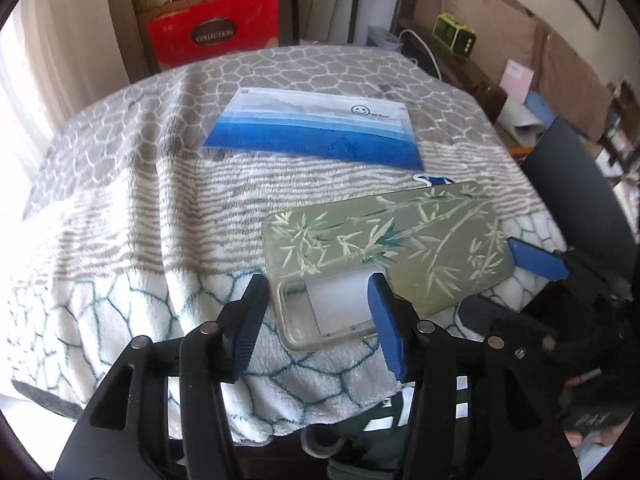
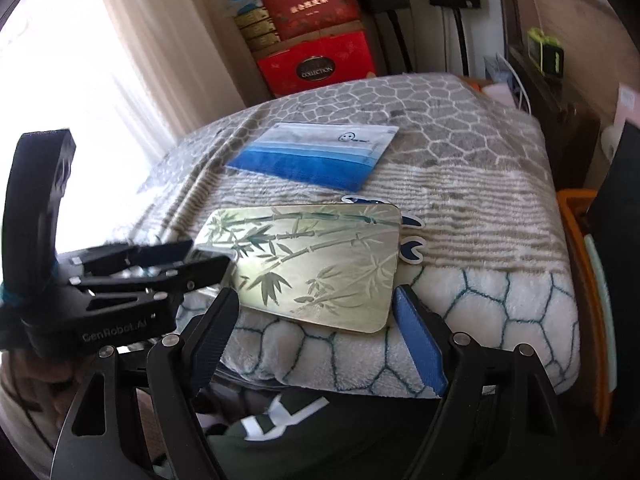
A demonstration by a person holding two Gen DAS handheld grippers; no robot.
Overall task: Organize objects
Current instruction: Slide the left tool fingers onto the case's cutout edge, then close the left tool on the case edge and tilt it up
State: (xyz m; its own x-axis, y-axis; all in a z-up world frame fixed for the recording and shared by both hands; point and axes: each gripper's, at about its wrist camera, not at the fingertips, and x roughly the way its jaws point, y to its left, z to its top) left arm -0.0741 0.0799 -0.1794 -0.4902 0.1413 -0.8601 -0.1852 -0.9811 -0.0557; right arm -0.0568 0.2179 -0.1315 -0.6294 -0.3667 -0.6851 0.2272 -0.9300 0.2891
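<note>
"COLLECTION" is read on the dark oval label of the red box (image 1: 214, 36) behind the bed. "GenRobot.AI" is embossed on the body of the left claw (image 2: 200, 258). A smiley sign is printed on the blue pouch (image 1: 316, 128); its adjoining small lettering is illegible.

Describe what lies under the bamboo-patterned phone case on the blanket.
The phone case rests on the blanket. Blue-and-white stickers poke out beneath its far edge; how far they extend underneath is hidden.
</note>
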